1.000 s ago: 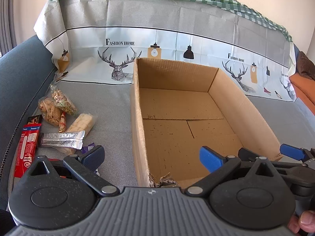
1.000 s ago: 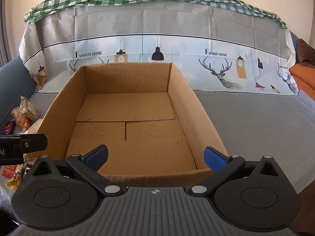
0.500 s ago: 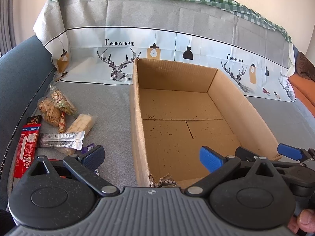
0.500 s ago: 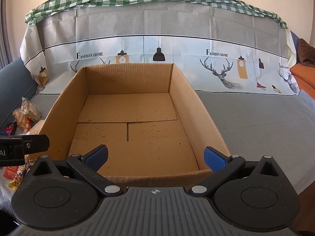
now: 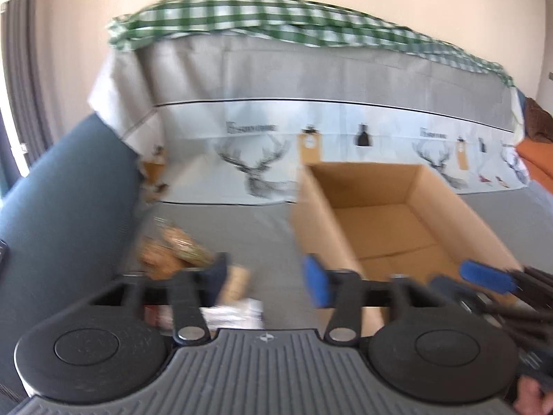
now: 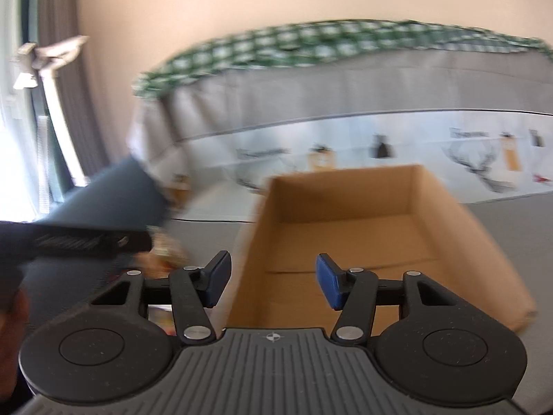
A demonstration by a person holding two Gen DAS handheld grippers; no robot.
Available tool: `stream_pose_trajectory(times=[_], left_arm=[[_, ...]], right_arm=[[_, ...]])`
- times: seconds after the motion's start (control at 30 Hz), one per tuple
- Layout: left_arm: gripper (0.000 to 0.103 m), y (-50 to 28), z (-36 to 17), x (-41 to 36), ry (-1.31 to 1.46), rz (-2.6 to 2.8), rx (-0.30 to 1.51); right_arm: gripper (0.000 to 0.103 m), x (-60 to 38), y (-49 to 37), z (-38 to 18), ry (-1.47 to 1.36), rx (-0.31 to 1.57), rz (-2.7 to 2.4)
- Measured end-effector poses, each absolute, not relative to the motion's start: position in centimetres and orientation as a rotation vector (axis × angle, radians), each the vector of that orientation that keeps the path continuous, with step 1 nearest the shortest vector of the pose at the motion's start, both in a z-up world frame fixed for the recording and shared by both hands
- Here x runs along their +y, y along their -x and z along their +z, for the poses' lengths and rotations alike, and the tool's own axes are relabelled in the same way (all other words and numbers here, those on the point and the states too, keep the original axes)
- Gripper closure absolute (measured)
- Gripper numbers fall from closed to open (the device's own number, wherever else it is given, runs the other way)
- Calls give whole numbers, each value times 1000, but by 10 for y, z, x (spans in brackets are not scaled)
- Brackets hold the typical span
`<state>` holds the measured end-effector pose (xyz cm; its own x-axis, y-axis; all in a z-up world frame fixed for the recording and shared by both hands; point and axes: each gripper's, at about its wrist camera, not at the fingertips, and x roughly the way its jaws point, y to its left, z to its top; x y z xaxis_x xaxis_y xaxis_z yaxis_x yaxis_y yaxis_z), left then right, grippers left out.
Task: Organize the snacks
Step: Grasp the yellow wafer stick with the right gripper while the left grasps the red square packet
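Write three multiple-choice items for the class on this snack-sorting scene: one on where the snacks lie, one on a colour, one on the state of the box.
1. Where do the snack packets lie, seen from the left wrist view?
A. inside the cardboard box
B. on the grey cover left of the box
C. on the checked cloth

2. What colour is the checked cloth on top of the backrest?
A. green and white
B. red and white
C. blue and yellow

3. What state is the cardboard box in?
A. taped shut
B. open and full of snacks
C. open with nothing seen inside

Answers:
1 B, the packets sit on the grey cover beside the box's left wall.
2 A, green and white squares show in both views.
3 C, only bare cardboard floor shows inside.
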<state>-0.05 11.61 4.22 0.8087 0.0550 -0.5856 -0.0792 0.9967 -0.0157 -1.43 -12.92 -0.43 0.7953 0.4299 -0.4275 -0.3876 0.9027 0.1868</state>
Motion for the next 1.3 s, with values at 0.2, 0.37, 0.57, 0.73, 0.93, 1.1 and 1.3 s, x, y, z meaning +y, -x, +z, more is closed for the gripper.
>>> stream_pose_trajectory(times=[0.2, 0.37, 0.57, 0.73, 0.93, 1.1, 1.3], left_arm=[[85, -8, 6, 205, 202, 196, 702], [85, -16, -18, 228, 306, 168, 804], [82, -35, -61, 203, 185, 76, 991], [72, -41, -89, 205, 159, 86, 1063], [52, -41, -93, 199, 134, 24, 1078], [49, -41, -100, 190, 69, 17, 1109], [57, -41, -100, 180, 1, 60, 1089]], right_arm=[[46, -60, 22, -9, -68, 501, 657], [46, -7, 16, -40, -3, 645, 684], [46, 26, -1, -83, 73, 830, 599], [46, 38, -4, -101, 123, 897, 595], [72, 47, -11, -116, 182, 990, 622], [82, 50, -9, -119, 205, 991, 624], [87, 42, -10, -116, 208, 981, 606]])
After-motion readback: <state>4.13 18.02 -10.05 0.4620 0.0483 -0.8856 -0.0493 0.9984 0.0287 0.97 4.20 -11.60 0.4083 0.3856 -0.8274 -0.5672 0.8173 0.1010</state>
